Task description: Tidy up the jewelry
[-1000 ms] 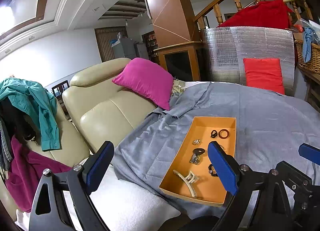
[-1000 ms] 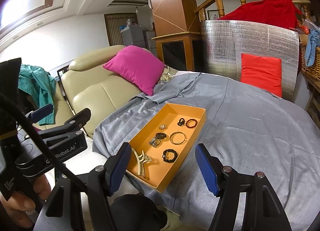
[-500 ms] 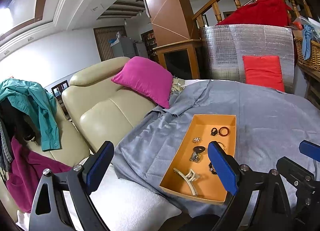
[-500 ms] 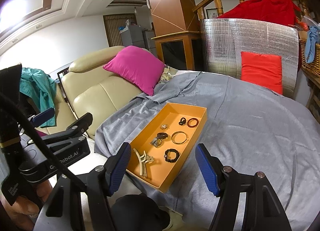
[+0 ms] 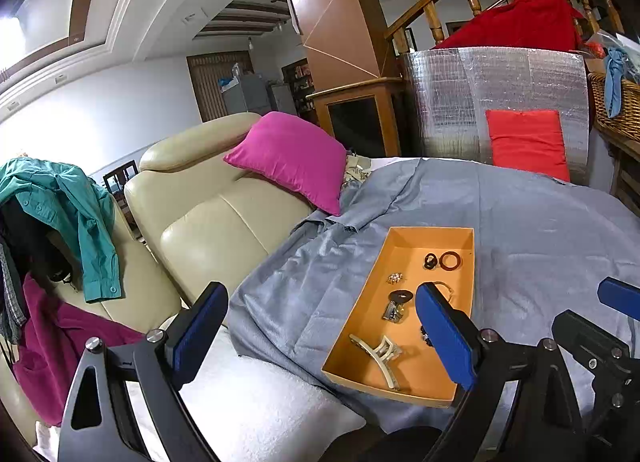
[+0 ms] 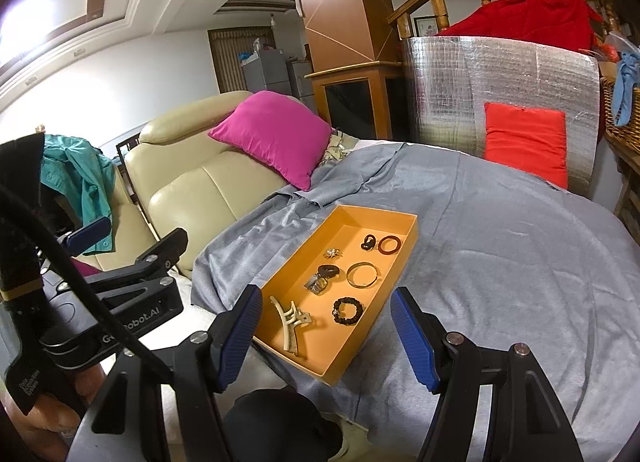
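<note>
An orange tray (image 6: 394, 260) lies on a grey cloth and shows in both views (image 5: 360, 322). In it are a cream hair claw (image 6: 291, 322), a black beaded bracelet (image 6: 347, 310), a gold bangle (image 6: 362, 274), a brown ring (image 6: 389, 244), a black ring (image 6: 368, 242), a small brooch (image 6: 332, 253) and a dark clip (image 6: 323, 277). My right gripper (image 6: 328, 338) is open and empty, just in front of the tray's near end. My left gripper (image 5: 324, 334) is open and empty, to the left of the tray.
The grey cloth (image 6: 500, 262) covers the table. A cream leather sofa (image 5: 208, 222) with a magenta cushion (image 5: 292, 158) stands to the left. A red cushion (image 6: 524, 142) leans on a silver foil panel at the back. A white towel (image 5: 248, 402) lies near the front.
Both grippers have drifted slightly; the tray sits a little higher in the views. Nothing was picked up or let go.
</note>
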`<move>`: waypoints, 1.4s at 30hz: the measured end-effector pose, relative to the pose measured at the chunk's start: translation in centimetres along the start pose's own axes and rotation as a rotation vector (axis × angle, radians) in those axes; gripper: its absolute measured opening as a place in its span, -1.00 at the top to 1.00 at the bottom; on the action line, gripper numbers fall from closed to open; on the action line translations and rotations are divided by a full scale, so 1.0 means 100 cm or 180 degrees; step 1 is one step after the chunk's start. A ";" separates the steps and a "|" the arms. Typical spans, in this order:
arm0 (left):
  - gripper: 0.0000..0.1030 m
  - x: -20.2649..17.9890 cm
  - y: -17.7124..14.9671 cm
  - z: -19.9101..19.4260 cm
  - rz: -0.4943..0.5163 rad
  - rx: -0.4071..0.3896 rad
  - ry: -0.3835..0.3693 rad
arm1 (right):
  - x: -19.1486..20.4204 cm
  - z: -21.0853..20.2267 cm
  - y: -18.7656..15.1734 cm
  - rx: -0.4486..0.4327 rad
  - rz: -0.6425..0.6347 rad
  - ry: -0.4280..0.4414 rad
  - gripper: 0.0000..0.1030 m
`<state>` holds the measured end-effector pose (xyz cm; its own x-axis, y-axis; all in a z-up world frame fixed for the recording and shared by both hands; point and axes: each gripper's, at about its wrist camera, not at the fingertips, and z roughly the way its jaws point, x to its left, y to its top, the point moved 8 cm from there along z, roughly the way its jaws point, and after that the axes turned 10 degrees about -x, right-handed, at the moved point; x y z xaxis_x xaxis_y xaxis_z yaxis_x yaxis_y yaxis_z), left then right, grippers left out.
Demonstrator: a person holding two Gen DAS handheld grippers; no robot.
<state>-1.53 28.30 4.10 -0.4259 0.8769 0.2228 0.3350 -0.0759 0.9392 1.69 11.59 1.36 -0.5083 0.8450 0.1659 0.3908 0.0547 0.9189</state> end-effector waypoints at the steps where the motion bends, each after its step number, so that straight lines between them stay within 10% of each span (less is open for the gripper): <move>1: -0.84 0.001 0.000 0.001 0.0001 0.0003 -0.0005 | 0.000 0.000 0.000 0.0001 0.0000 0.0001 -0.37; 42: -0.84 0.032 -0.024 0.052 -0.0071 0.0223 0.0172 | 0.022 0.069 -0.002 0.0235 -0.0076 0.0118 -0.37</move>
<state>0.65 33.72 1.18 -0.4780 0.8510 0.2175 0.3821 -0.0215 0.9239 5.77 17.13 -0.95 -0.5457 0.8228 0.1587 0.4330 0.1147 0.8940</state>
